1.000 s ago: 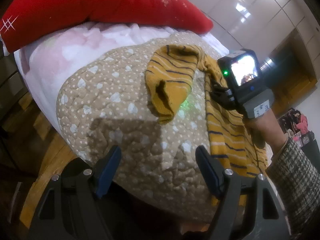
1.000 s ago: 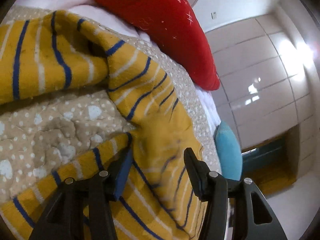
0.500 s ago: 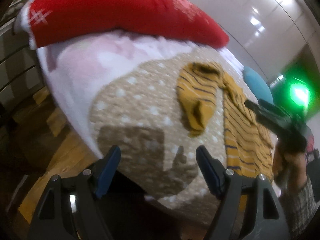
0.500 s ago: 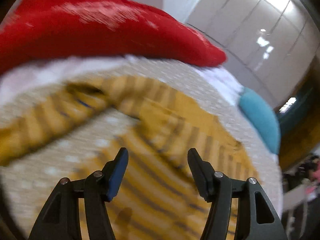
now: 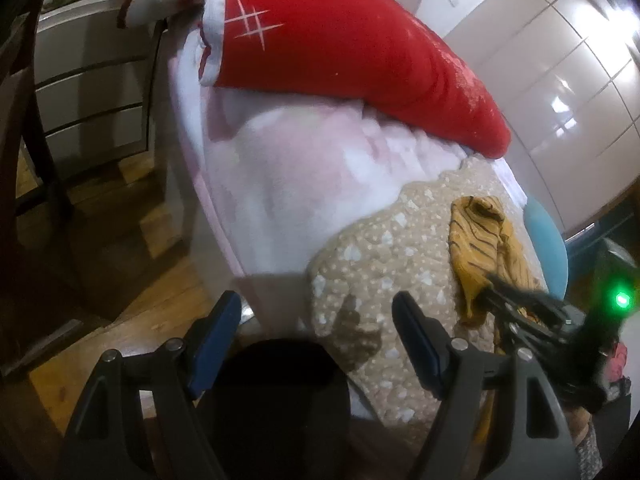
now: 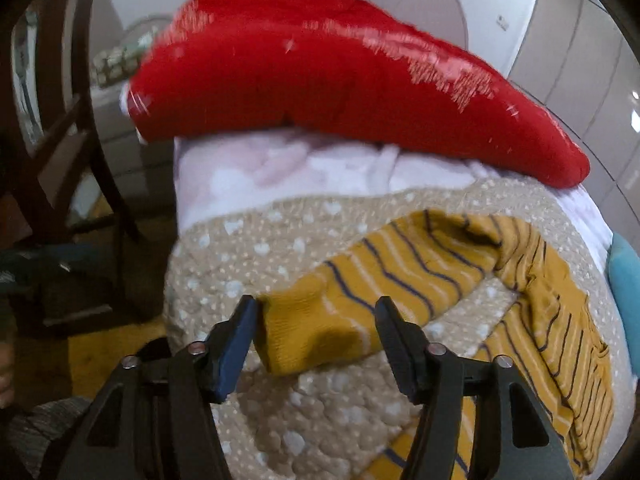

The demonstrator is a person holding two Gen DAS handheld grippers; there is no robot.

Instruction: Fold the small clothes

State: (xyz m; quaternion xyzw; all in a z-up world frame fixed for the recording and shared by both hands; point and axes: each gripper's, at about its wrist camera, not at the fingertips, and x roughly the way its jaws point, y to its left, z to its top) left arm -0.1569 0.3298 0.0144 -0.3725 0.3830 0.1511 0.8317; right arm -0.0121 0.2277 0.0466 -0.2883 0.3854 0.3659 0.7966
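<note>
Right tool spread apart over sleeve cuff of mustard striped top | left tool spread apart, holding nothing, near bed edge | top lying on beige dotted quilt | red pillow behind

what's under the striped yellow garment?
The striped yellow garment lies on a beige dotted quilt, over a pink blanket. What lies beneath the quilt is covered.
</note>
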